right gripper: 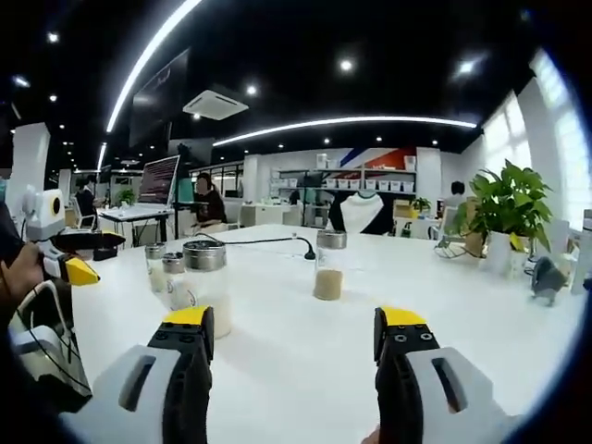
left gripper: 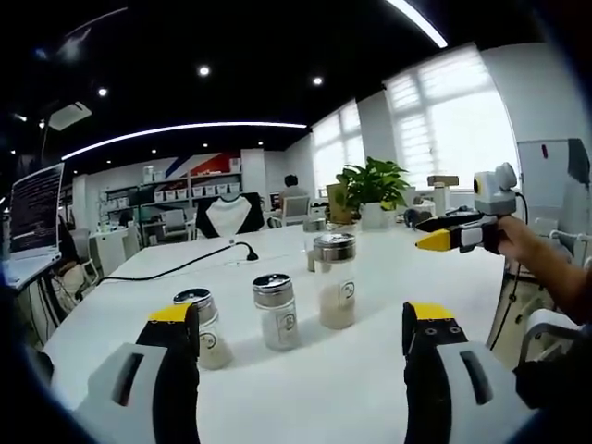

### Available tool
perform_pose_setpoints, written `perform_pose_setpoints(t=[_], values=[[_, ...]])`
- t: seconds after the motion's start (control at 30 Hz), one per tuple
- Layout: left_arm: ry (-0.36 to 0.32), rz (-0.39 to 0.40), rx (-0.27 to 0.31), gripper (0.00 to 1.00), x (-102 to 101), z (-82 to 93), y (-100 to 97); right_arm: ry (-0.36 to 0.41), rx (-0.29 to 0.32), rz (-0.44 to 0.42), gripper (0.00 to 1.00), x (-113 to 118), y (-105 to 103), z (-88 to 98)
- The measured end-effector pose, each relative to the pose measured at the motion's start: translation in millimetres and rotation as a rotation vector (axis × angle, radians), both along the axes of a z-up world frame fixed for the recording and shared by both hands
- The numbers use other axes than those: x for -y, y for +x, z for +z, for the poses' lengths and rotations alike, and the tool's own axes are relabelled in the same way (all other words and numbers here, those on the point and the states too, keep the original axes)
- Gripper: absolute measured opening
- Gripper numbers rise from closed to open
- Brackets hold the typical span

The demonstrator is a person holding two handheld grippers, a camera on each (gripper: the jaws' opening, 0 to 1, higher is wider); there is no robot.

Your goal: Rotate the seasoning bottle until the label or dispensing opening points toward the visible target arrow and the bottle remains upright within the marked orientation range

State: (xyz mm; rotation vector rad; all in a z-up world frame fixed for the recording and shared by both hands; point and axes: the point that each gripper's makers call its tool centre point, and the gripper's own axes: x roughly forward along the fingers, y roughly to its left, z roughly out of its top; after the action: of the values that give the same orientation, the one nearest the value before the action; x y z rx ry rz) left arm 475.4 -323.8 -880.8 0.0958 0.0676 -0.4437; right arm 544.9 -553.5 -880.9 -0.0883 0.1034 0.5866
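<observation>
While held low over the white table (left gripper: pixel 305 388), left gripper (left gripper: pixel 301 338) released, jaws wide apart, nothing between them. Just ahead, between the 2 jaws: 3 seasoning bottles in a row, all upright on the table. Nearest the left jaw, and partly hidden by it: small shaker (left gripper: pixel 205 328), metal cap. Next toward the right jaw: second small shaker (left gripper: pixel 277 311), perforated cap, pale contents. Beyond that, taller seasoning bottle (left gripper: pixel 335 280), beige contents, round label mark facing the camera. A fourth bottle (left gripper: pixel 314 240) further out behind it. Past the right jaw, well apart from the bottles: right gripper (left gripper: pixel 435 242), yellow tip, held by a hand (left gripper: pixel 520 242). Far end of the table: black cable (left gripper: pixel 185 265), potted plant (left gripper: pixel 373 190).

Right gripper (right gripper: pixel 293 338) in its own view: also released, jaws spread, empty. Ahead of the left jaw, near: tall bottle (right gripper: pixel 205 282) with 2 smaller shakers behind it. Ahead between the jaws, well apart: lone bottle (right gripper: pixel 328 265), beige layer at the bottom. Left gripper (right gripper: pixel 79 270) beyond the left jaw. No arrow mark discernible on the table.
</observation>
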Motion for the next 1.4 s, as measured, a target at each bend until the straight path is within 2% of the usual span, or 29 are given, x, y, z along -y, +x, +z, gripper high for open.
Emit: perform_pose_setpoints(t=[0.4, 0.83, 1.4], values=[[0.000, -0.002, 0.008, 0.96, 1.5, 3.8, 1.5, -0.012, 0.030, 0.006, 0.70, 2.1, 8.6, 11.7], [-0.007, 0.003, 0.005, 0.96, 1.8, 2.1, 3.2, -0.006, 0.026, 0.015, 0.69, 3.8, 17.0, 11.9], [-0.013, -0.021, 0.019, 0.97, 5.8, 7.8, 13.7, 0.018, 0.015, 0.055, 0.68, -5.2, 45.9, 14.4]])
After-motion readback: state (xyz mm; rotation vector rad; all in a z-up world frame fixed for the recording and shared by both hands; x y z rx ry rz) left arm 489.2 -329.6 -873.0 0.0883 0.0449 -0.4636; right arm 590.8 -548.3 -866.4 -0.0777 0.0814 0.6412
